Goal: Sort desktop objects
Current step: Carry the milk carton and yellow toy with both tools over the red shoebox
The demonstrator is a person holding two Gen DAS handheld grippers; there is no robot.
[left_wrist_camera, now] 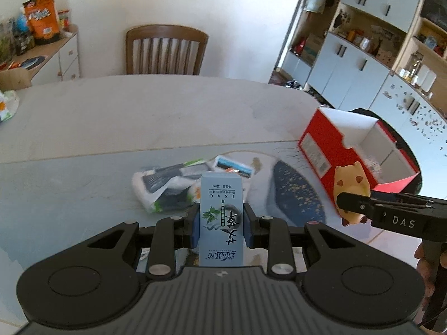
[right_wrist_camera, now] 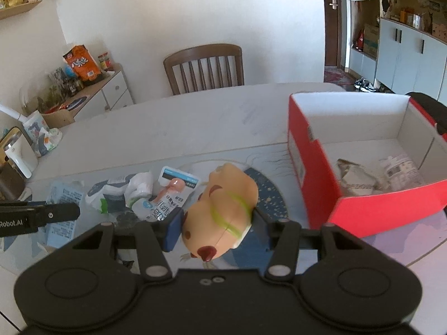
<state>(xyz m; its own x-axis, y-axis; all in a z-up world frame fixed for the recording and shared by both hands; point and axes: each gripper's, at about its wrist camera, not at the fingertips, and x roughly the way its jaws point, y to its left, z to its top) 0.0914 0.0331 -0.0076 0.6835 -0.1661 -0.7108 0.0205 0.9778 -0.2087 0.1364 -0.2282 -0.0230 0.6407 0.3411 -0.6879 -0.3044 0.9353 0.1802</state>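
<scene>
My left gripper [left_wrist_camera: 220,220] is shut on a light blue carton [left_wrist_camera: 220,215] with printed leaves, held above the table. My right gripper [right_wrist_camera: 216,223] is shut on a tan toy animal [right_wrist_camera: 220,212] with green stripes; the toy also shows in the left wrist view [left_wrist_camera: 350,187], left of the red box. The red box [right_wrist_camera: 313,173] with a white inside stands open at the right and holds a crumpled paper packet [right_wrist_camera: 354,178] and a small bottle [right_wrist_camera: 402,170]. The box also shows in the left wrist view [left_wrist_camera: 321,145].
Loose packets and sachets [right_wrist_camera: 134,192] lie on the glass-topped table [right_wrist_camera: 195,122] in front of both grippers, also in the left wrist view [left_wrist_camera: 167,184]. A wooden chair [right_wrist_camera: 204,67] stands at the far side. A tissue pack [right_wrist_camera: 44,136] and appliance [right_wrist_camera: 16,156] sit at left.
</scene>
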